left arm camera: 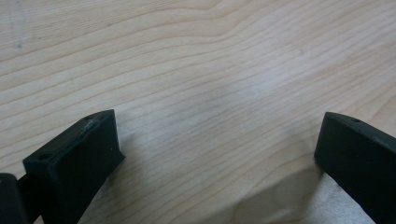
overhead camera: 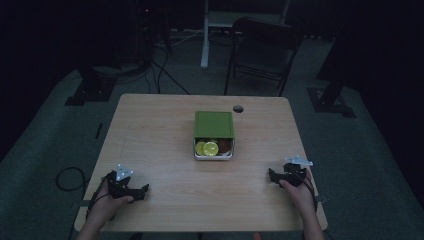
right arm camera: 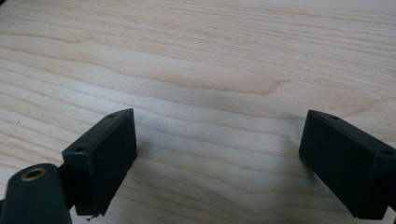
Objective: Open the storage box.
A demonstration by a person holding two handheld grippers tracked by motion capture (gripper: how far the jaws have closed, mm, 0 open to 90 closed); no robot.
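Observation:
A white container stands at the middle of the wooden table, with a green lid slid back over its far part. Its uncovered near end shows yellow-green round pieces and a dark brown one. My left gripper rests on the table near the front left corner, held by a hand, its jaws wide apart over bare wood. My right gripper lies near the front right, also open, with nothing between its fingers.
A round cable hole sits in the table behind the container. A dark folding chair stands beyond the far edge. Cables run over the floor at the back left, and one loops beside the table's left front.

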